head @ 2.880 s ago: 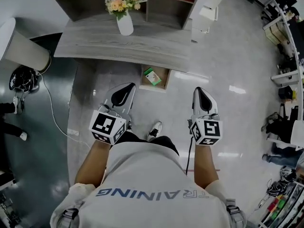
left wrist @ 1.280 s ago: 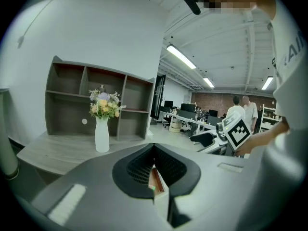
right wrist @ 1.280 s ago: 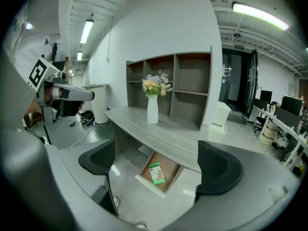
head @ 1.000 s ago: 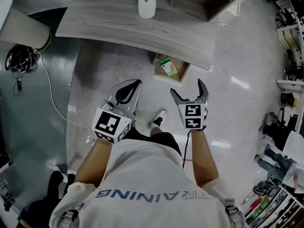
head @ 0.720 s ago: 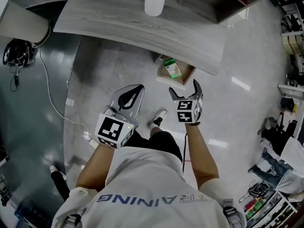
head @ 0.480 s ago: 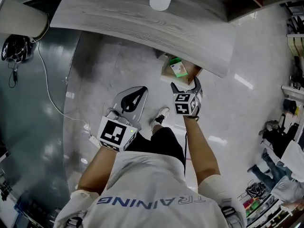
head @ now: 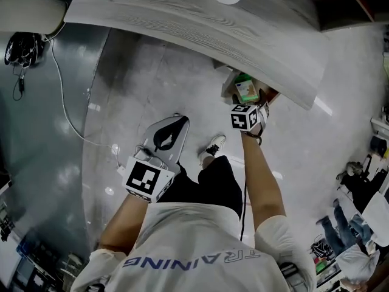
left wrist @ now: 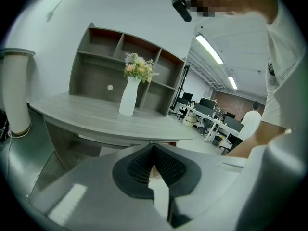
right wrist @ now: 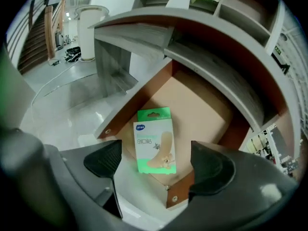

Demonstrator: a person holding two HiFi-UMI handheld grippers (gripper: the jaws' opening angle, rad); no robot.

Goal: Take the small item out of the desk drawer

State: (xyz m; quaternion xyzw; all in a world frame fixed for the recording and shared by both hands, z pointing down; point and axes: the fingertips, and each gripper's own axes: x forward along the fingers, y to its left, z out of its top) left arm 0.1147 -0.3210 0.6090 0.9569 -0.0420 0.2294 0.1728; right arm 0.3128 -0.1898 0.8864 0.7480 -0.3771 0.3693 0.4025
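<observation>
A small green and white box (right wrist: 154, 141) lies flat on the tan bottom of the open desk drawer (right wrist: 202, 97). In the head view the box (head: 246, 91) shows just under the grey desk's edge (head: 200, 32). My right gripper (right wrist: 156, 163) hangs over the drawer's front corner, pointing steeply down at the box. Its jaws are open and have just been closing a little; the box is below them, untouched. Only its marker cube and arm (head: 244, 117) are clear in the head view. My left gripper (head: 181, 120) is shut and empty, off to the left over the floor.
A white vase (left wrist: 127, 97) with flowers stands on the desk before a shelf unit (left wrist: 96, 61). A cable (head: 67, 126) trails on the floor at left. The person's shoe (head: 213, 148) is below the drawer. A pale column (left wrist: 17, 95) stands left of the desk.
My right gripper has dropped and moved forward from beside the person's leg to just above the drawer. The left gripper has sunk a little. The head view has leaned in over the desk.
</observation>
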